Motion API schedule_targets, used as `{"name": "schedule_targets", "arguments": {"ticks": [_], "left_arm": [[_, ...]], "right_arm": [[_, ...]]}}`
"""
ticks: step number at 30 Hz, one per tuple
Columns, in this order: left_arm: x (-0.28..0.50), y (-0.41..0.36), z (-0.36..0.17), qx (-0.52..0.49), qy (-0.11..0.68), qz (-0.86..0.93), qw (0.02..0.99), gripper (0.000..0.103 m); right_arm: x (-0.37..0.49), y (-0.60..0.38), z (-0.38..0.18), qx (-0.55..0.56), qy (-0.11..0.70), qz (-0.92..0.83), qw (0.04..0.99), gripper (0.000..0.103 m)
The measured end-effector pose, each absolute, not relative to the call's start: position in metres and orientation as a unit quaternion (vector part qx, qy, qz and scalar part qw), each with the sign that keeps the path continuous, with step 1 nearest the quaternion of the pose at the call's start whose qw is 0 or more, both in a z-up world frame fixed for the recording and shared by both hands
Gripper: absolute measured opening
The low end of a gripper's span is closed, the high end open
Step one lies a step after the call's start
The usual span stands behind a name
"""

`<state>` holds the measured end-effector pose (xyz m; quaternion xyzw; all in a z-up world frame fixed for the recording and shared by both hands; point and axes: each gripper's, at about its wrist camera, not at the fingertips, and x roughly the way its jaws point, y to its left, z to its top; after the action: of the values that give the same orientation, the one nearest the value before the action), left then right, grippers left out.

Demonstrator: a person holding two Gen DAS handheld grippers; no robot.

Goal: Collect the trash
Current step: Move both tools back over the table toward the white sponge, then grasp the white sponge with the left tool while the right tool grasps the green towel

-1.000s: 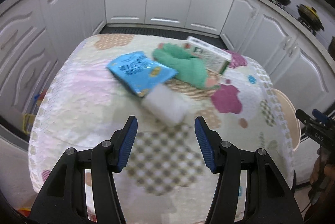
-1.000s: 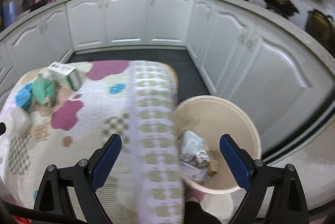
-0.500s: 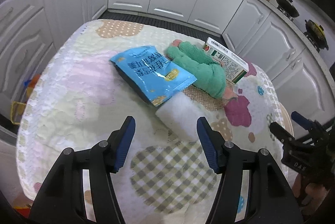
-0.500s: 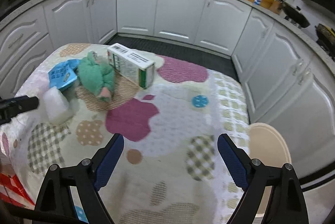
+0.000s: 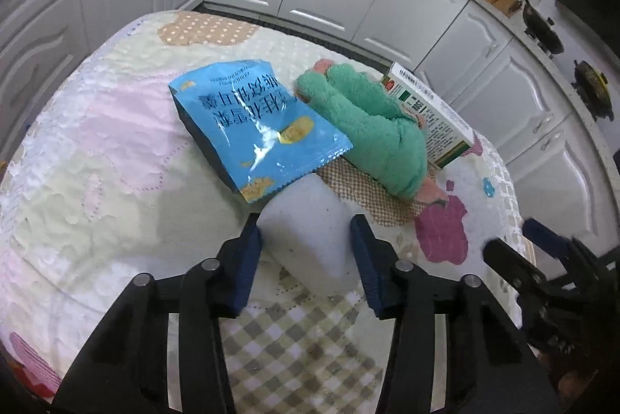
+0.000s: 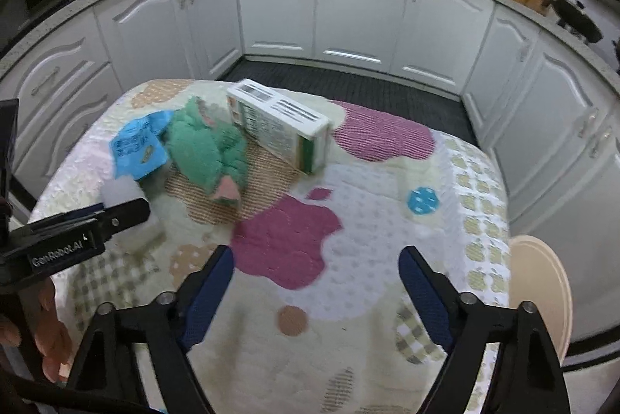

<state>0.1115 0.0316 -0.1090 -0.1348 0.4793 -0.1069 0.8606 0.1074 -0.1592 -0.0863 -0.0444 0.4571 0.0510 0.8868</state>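
Note:
A white foam block (image 5: 310, 236) lies on the patterned table cover, and my left gripper (image 5: 306, 239) is open with one finger on each side of it, not closed on it. Behind it lie a blue snack bag (image 5: 255, 127), a green fuzzy cloth (image 5: 368, 127) and a white-and-green carton (image 5: 430, 115). In the right wrist view the carton (image 6: 279, 123), cloth (image 6: 205, 150), bag (image 6: 137, 146) and foam block (image 6: 118, 191) sit at the far left. My right gripper (image 6: 316, 270) is open and empty above the table's near right part.
A beige trash bin's rim (image 6: 542, 290) shows beside the table's right edge. White kitchen cabinets (image 6: 348, 11) curve around the room behind a dark floor strip (image 6: 348, 85). The left gripper's body (image 6: 73, 232) reaches in from the left of the right wrist view.
My left gripper has moved forward until its fingers straddle the foam block. My right gripper has swung from over the bin back to the table.

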Motion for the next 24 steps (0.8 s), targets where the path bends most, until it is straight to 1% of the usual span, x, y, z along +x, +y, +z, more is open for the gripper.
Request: {"name": "schedule_targets", "arguments": {"ticks": [1, 4, 12, 19, 20, 21, 22, 24], "left_arm": [[0.11, 0.034, -0.107, -0.132, 0.479, -0.109, 0.861, 0.037], [0.102, 0.044, -0.098, -0.122, 0.472, -0.111, 0.866, 0.033], [0.08, 0.073, -0.081, -0.109, 0.466, -0.109, 0.871, 0.033], [0.076, 0.072, -0.086, -0.103, 0.471, -0.114, 0.869, 0.033], [0.078, 0.071, -0.087, -0.105, 0.473, -0.116, 0.867, 0.033], [0.079, 0.069, -0.088, -0.106, 0.474, -0.118, 0.866, 0.033], [0.08, 0.069, -0.089, -0.107, 0.475, -0.119, 0.866, 0.033], [0.08, 0.066, -0.089, -0.105, 0.474, -0.12, 0.866, 0.033]], "right_arm": [[0.111, -0.155, -0.086, -0.044, 0.457, 0.059, 0.886, 0.082], [0.123, -0.142, -0.088, -0.038, 0.46, 0.089, 0.883, 0.074], [0.157, -0.103, -0.089, -0.07, 0.449, 0.125, 0.882, 0.073], [0.187, -0.082, -0.105, -0.107, 0.471, 0.135, 0.865, 0.073], [0.189, -0.082, -0.107, -0.105, 0.475, 0.137, 0.863, 0.072], [0.19, -0.081, -0.109, -0.102, 0.478, 0.139, 0.861, 0.068], [0.191, -0.08, -0.111, -0.097, 0.483, 0.146, 0.858, 0.052], [0.189, -0.082, -0.112, -0.085, 0.479, 0.148, 0.861, 0.05]]}}
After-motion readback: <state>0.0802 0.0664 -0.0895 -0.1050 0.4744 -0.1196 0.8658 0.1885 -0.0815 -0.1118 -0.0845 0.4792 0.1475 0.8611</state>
